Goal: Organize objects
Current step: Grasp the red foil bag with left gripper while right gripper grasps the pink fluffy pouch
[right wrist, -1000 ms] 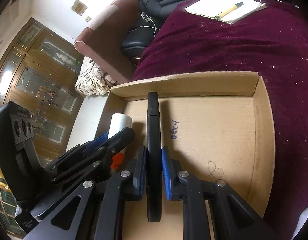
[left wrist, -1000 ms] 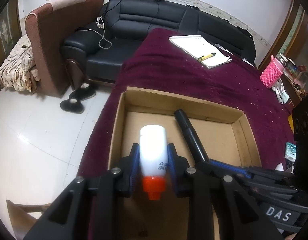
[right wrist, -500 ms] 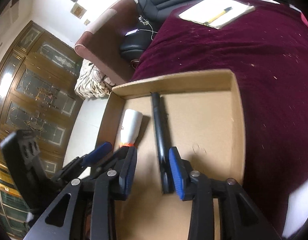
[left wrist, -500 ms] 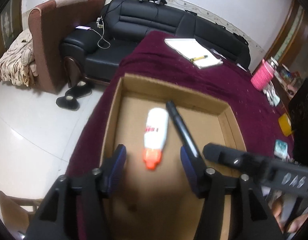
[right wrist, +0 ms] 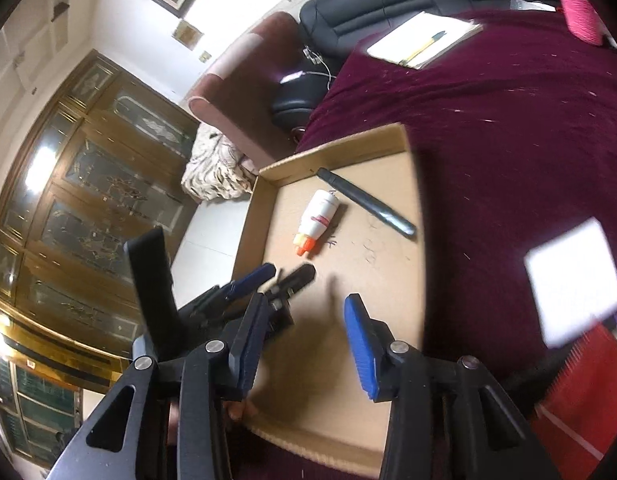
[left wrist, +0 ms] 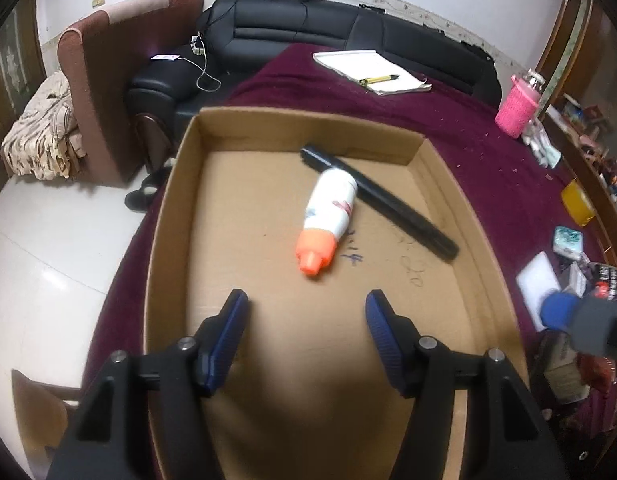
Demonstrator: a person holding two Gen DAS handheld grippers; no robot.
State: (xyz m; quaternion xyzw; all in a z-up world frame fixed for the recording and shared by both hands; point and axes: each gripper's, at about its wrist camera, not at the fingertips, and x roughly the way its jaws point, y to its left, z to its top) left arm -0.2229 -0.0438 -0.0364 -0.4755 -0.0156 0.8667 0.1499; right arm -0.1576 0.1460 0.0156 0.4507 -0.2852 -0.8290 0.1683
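A white glue bottle with an orange cap lies on the floor of a shallow cardboard box. A black marker lies slanted beside it, touching its far end. My left gripper hangs over the near part of the box, its jaws opening with nothing between them. In the right wrist view the bottle and marker lie well ahead in the box. My right gripper is above the box's near edge, jaws opening, with nothing between them. The left gripper shows at its left.
The box sits on a dark red cloth. On the cloth lie a notepad with a yellow pen, a pink holder, a white pad and small clutter at the right. A black sofa stands behind.
Both grippers let go: the bottle and the marker now lie loose in the box. Both grippers have opened and drawn back toward the box's near edge, the right one also rising.
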